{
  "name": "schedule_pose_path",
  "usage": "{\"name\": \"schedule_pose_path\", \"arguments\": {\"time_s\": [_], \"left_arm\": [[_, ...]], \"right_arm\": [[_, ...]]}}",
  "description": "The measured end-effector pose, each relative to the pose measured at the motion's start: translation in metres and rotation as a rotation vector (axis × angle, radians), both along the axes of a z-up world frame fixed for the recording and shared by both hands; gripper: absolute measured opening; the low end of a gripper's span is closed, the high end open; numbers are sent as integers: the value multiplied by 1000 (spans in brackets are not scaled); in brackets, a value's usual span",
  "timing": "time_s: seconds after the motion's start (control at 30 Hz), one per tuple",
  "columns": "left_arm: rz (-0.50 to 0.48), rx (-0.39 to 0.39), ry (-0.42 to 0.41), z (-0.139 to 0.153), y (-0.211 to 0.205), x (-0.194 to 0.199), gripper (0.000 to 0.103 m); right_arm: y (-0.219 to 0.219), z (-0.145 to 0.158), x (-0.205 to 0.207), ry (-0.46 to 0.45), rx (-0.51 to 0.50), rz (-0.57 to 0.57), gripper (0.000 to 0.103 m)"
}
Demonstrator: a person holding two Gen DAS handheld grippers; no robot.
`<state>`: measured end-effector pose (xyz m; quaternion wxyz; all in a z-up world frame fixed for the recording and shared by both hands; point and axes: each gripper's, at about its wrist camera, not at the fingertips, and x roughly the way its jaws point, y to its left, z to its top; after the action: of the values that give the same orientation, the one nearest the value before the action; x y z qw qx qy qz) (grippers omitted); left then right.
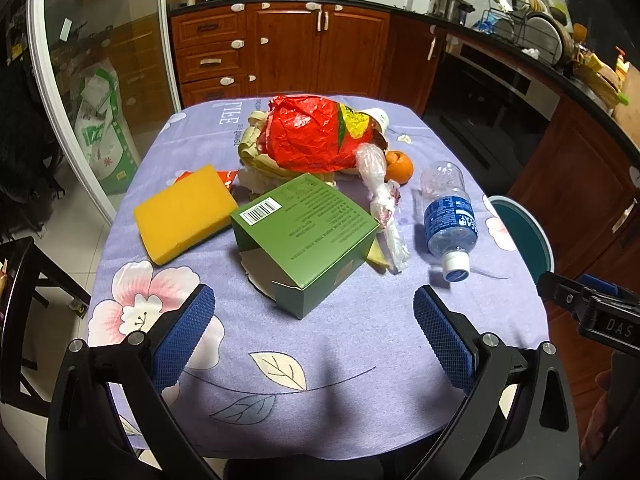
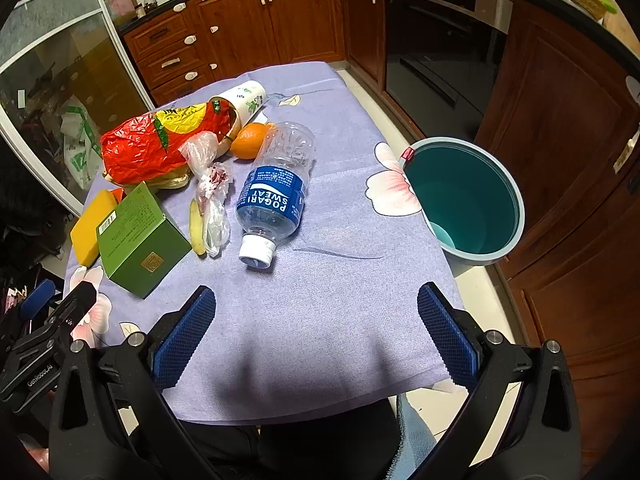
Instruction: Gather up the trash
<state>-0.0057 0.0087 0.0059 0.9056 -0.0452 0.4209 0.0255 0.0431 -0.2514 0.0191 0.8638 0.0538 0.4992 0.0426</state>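
On the floral tablecloth (image 2: 340, 320), at about eleven o'clock from the right gripper (image 2: 316, 330), lies an empty plastic bottle (image 2: 276, 184) on its side, white cap toward the camera; both this gripper and the left gripper (image 1: 314, 332) hover over the near edge with their blue pads wide apart and nothing between them. By my judgement the bottle is light and thin-walled, so it will dent and may roll or slip under a hard squeeze; the labelled waist looks the surest place to close on, across its width. At twelve o'clock from the left gripper sits a green carton (image 1: 304, 236), stiff but probably hollow, best taken across two flat faces, with a yellow sponge (image 1: 184, 212) at eleven o'clock, soft and easy to pinch. Further back, the crumpled red bag (image 1: 312, 136) and clear plastic wrap (image 1: 380, 200) are limp and would bunch anywhere. An orange (image 1: 400, 166) rests beside the bag. Only the right wrist view shows the teal bin (image 2: 464, 200) in full, open-mouthed beside the table at two o'clock, and a paper cup (image 2: 244, 100) behind the bag; the left view catches just the bin's rim.
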Motion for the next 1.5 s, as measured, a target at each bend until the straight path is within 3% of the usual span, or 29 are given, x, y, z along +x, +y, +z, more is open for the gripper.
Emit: {"name": "schedule_pose_path", "arguments": {"time_s": [1.5], "left_arm": [[15,-10,-7,-1,6,-4,99]], "right_arm": [[-3,-4,-2,9,-12,-12,97]]}}
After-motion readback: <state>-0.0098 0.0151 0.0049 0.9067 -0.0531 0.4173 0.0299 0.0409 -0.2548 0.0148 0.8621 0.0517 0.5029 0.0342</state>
